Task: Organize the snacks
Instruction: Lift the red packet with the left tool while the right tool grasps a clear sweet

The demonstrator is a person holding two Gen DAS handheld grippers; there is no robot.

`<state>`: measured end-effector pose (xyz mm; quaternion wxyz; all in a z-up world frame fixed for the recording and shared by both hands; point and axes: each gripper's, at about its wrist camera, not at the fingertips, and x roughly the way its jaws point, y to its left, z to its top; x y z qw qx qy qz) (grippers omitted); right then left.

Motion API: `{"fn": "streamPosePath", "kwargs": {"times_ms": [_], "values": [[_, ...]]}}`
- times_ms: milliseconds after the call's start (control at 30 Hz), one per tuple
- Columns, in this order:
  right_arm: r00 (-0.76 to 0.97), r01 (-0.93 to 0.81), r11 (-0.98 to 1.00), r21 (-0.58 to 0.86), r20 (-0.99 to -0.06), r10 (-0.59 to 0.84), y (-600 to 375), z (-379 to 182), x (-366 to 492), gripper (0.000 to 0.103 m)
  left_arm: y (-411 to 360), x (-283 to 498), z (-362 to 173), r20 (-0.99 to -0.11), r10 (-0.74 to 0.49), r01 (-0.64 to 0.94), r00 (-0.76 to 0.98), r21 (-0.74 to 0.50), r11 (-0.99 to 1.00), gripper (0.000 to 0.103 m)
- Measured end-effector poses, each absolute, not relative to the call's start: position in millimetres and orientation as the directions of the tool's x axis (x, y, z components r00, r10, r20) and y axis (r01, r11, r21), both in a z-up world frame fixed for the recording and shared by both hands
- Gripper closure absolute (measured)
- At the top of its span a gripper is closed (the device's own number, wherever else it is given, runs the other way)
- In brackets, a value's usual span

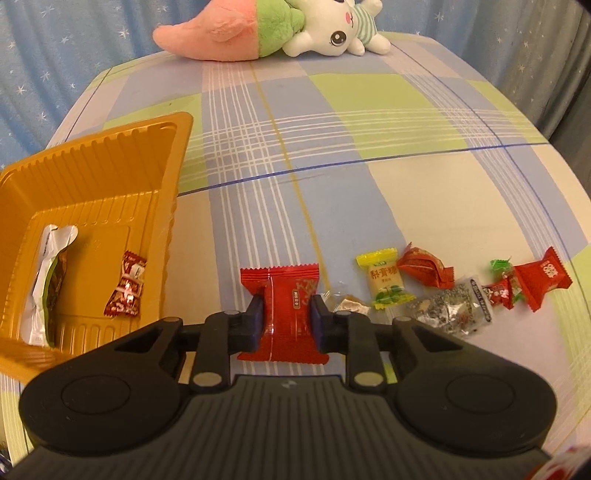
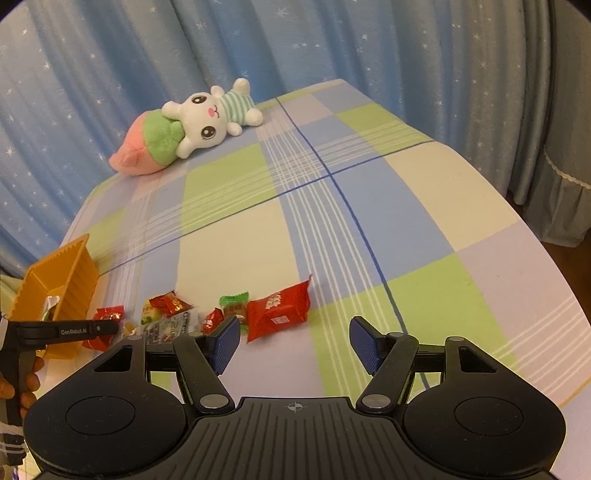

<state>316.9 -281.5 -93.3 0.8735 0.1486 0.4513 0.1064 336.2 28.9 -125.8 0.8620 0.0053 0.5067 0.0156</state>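
My left gripper (image 1: 286, 317) is shut on a red snack packet (image 1: 284, 314), held just right of the orange tray (image 1: 110, 162). The tray holds a white-and-green packet (image 1: 48, 280) and a red-brown candy (image 1: 125, 284). Loose snacks lie to the right: a yellow candy (image 1: 384, 282), a red wrapped candy (image 1: 424, 267), a clear speckled packet (image 1: 450, 308) and a red packet (image 1: 543, 282). My right gripper (image 2: 293, 341) is open and empty above the cloth, near a large red packet (image 2: 277, 312). The left gripper (image 2: 88, 328) and tray (image 2: 74, 273) show at the left of the right wrist view.
A plush rabbit with a pink-and-green carrot (image 1: 273, 29) lies at the table's far edge, also in the right wrist view (image 2: 184, 129). A checked cloth (image 2: 369, 221) covers the round table. Blue starred curtains (image 2: 110, 55) hang behind.
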Motion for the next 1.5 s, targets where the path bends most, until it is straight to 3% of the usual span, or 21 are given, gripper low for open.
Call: {"fn": "streamPosePath", "kwargs": {"times_ms": [300, 767, 800, 867, 1133, 1500], "values": [[0.575, -0.153, 0.913, 0.378, -0.717, 0.394, -263, -85, 319, 0.037, 39, 295, -103, -0.853, 0.012, -0.047, 0.521, -0.015, 0.999, 0.08], [0.471, -0.537, 0.784, 0.312, -0.66, 0.585, -170, -90, 316, 0.038, 93, 225, -94, -0.854, 0.08, -0.194, 0.514, -0.025, 0.981, 0.08], [0.463, -0.566, 0.77, 0.296, -0.659, 0.593, -163, -92, 316, 0.039, 99, 221, -93, -0.853, 0.089, -0.211, 0.514, -0.026, 0.977, 0.08], [0.444, -0.617, 0.742, 0.263, -0.662, 0.604, -147, -95, 318, 0.051, 110, 213, -91, -0.851, 0.108, -0.245, 0.514, -0.026, 0.969, 0.08], [0.376, -0.75, 0.642, 0.162, -0.694, 0.614, -100, -116, 332, 0.066, 149, 187, -81, -0.836, 0.18, -0.361, 0.518, -0.023, 0.932, 0.08], [0.347, -0.789, 0.607, 0.091, -0.75, 0.563, -67, -143, 354, 0.069, 189, 159, -72, -0.829, 0.246, -0.46, 0.503, -0.015, 0.888, 0.08]]}}
